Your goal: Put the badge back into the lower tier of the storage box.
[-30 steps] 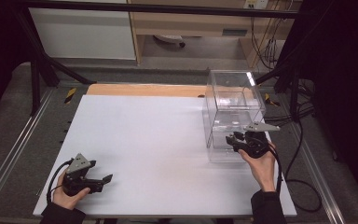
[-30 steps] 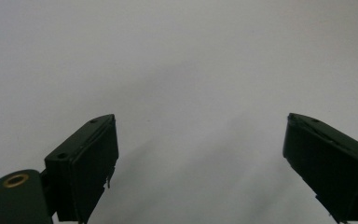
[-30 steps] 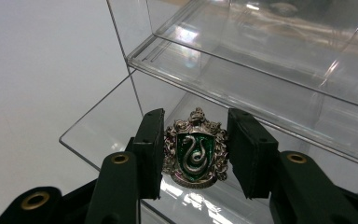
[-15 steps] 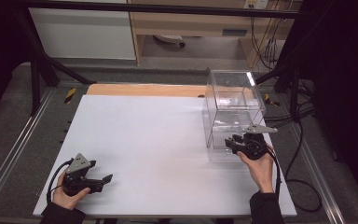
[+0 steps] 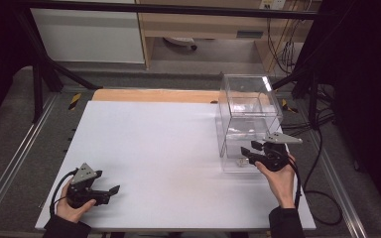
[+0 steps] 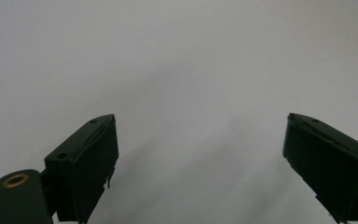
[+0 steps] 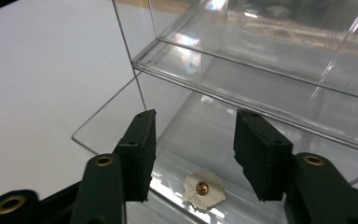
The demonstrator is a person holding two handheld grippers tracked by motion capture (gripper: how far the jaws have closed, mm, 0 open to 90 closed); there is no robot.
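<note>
Lying on the clear case's floor is a small tag, just below the right gripper, whose fingers have just been opening around nothing. Left gripper is resting open on the tabletop.

The high view is evenly lit from above: the white counter is bright, the surroundings dark. Glare streaks mark the clear box top. The left gripper view is dim and grey, with soft, diffuse shadows below the jaws. The right gripper view is sharp nearby, with rainbow reflections on the box shelves.
</note>
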